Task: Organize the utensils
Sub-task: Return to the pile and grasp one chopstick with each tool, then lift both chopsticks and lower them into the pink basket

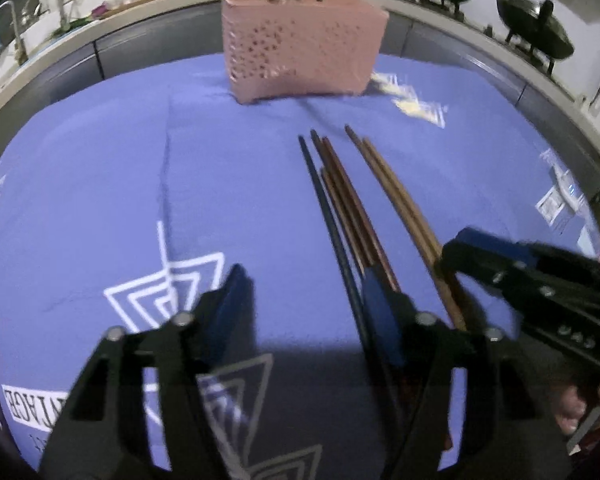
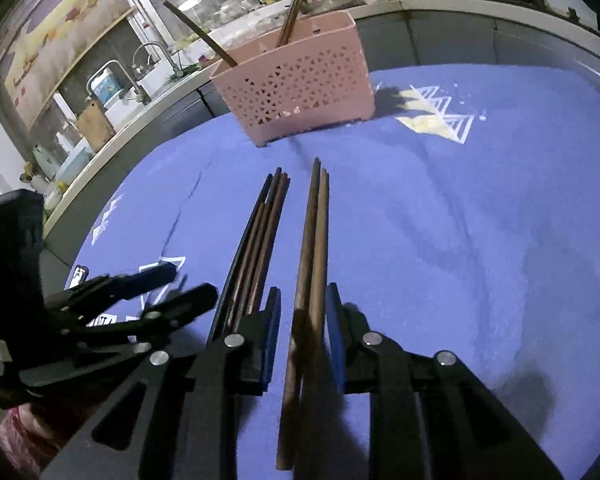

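Left wrist view: the left tool hangs low over the blue cloth that covers the bench. Its jaws stand apart with only bare cloth between them; nothing is gripped. The right-hand finger sits just beside a bundle of dark chopsticks lying on the cloth, tips pointing toward the pink holder. Just right of that bundle lies a pair of brown chopsticks, and the right tool reaches in from the right edge over the near end of this pair. The holder stands upright at the far side of the cloth, with a few chopsticks leaning in it.

Right wrist view: the right tool straddles the pair of brown chopsticks, one blue pad on each side. The jaws are narrow, but whether the pads actually press on the sticks cannot be told. The dark bundle lies just left of the left finger. The left tool shows at the left, blurred, jaws apart. The pink holder stands beyond the tips, well apart from them.
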Motion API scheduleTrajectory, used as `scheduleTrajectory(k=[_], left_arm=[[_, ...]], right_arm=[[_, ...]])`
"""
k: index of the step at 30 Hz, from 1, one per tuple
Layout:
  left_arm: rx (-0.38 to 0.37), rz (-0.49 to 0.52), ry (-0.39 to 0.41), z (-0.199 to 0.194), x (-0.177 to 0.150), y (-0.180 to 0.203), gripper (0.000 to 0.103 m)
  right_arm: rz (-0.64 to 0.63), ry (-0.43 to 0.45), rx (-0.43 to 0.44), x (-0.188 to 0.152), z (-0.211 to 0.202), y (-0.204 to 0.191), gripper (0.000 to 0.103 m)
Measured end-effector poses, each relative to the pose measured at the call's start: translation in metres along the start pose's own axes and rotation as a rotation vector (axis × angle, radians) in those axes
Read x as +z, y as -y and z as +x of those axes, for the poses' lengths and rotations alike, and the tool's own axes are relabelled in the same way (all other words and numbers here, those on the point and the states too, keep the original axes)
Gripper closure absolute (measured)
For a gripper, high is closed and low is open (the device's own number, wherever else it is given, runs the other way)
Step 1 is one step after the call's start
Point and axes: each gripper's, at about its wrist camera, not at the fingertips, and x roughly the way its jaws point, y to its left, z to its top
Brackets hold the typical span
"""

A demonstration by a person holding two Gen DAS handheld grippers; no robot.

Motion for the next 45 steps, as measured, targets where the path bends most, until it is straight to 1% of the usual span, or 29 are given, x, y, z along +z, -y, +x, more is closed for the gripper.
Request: scheduleTrajectory(k=[1, 5, 7, 9, 14, 19, 20, 22, 23, 24, 25, 27, 28, 29, 30, 31, 33, 34, 35, 37, 38, 39, 40, 41, 43, 45], left_arm=[[0.006, 0.004, 0.009, 0.0, 0.0, 0.002, 0.052], [0.024, 0.035, 0.009, 0.003, 0.003, 0.009, 0.053], [0.043, 0.05, 0.008, 0.005, 0.005, 0.012, 0.053], [0.08, 0.073, 0.01, 0.008, 0.007, 0.015, 0.054], [0.093, 0.05, 0.002, 0.014, 0.019, 0.011, 0.054], [0.101, 0.052, -0.005, 0.022, 0.035, 0.009, 0.054], [0.104, 0.057, -0.006, 0.024, 0.04, 0.007, 0.055], [0.094, 0.06, -0.012, 0.028, 0.049, 0.004, 0.065], [0.093, 0.054, -0.021, 0.03, 0.053, 0.001, 0.069], [0.09, 0.043, -0.033, 0.03, 0.056, -0.004, 0.076], [0.084, 0.032, -0.045, 0.029, 0.057, -0.009, 0.081], [0.074, 0.034, -0.049, 0.029, 0.057, -0.013, 0.081], [0.081, 0.047, -0.045, 0.03, 0.057, -0.013, 0.081], [0.091, 0.055, -0.042, 0.03, 0.058, -0.013, 0.08], [0.106, 0.061, -0.042, 0.031, 0.06, -0.012, 0.075], [0.117, 0.066, -0.046, 0.033, 0.063, -0.01, 0.075], [0.104, 0.06, -0.053, 0.037, 0.068, -0.01, 0.075], [0.087, 0.052, -0.053, 0.038, 0.07, -0.01, 0.084], [0.069, 0.043, -0.048, 0.04, 0.074, -0.012, 0.091], [0.042, 0.02, -0.051, 0.043, 0.078, -0.014, 0.096], [0.018, -0.001, -0.061, 0.043, 0.081, -0.017, 0.098], [-0.009, -0.022, -0.071, 0.042, 0.082, -0.02, 0.099], [-0.03, -0.041, -0.057, 0.034, 0.084, -0.024, 0.099], [-0.035, -0.045, -0.032, 0.026, 0.085, -0.028, 0.099], [-0.053, -0.057, 0.045, -0.002, 0.088, -0.035, 0.099], [-0.066, -0.07, 0.102, -0.026, 0.091, -0.041, 0.099]], right_arm=[[-0.004, 0.003, -0.006, 0.0, 0.001, 0.0, 0.079], [0.013, -0.007, -0.014, 0.002, 0.009, 0.009, 0.079], [0.016, -0.009, -0.034, 0.001, 0.01, 0.015, 0.079], [-0.01, -0.002, -0.051, 0.001, 0.011, 0.013, 0.079], [-0.12, 0.001, -0.112, 0.002, 0.02, -0.004, 0.079], [-0.156, 0.005, -0.126, 0.01, 0.027, -0.004, 0.081], [-0.159, 0.001, -0.126, 0.013, 0.028, -0.002, 0.081], [-0.178, -0.006, -0.137, 0.02, 0.031, 0.002, 0.086], [-0.175, -0.01, -0.139, 0.022, 0.031, 0.005, 0.086], [-0.163, -0.017, -0.141, 0.024, 0.03, 0.01, 0.086], [-0.149, -0.024, -0.138, 0.026, 0.028, 0.015, 0.086], [-0.135, -0.039, -0.129, 0.03, 0.027, 0.02, 0.086], [-0.139, -0.044, -0.128, 0.032, 0.028, 0.02, 0.086], [-0.151, -0.051, -0.14, 0.036, 0.03, 0.019, 0.086], [-0.16, -0.054, -0.151, 0.04, 0.034, 0.018, 0.086], [-0.158, -0.058, -0.146, 0.045, 0.038, 0.017, 0.086], [-0.139, -0.055, -0.109, 0.054, 0.046, 0.018, 0.086], [-0.132, -0.053, -0.094, 0.059, 0.05, 0.019, 0.092], [-0.132, -0.056, -0.087, 0.062, 0.054, 0.018, 0.095], [-0.105, -0.073, -0.046, 0.07, 0.06, 0.021, 0.097], [-0.077, -0.083, -0.012, 0.073, 0.061, 0.023, 0.097], [-0.055, -0.074, 0.011, 0.076, 0.059, 0.025, 0.097], [-0.046, -0.057, 0.02, 0.078, 0.053, 0.024, 0.097], [-0.045, -0.022, 0.038, 0.08, 0.042, 0.023, 0.097], [-0.059, 0.067, 0.072, 0.085, 0.014, 0.017, 0.097], [-0.068, 0.144, 0.092, 0.089, -0.01, 0.012, 0.097]])
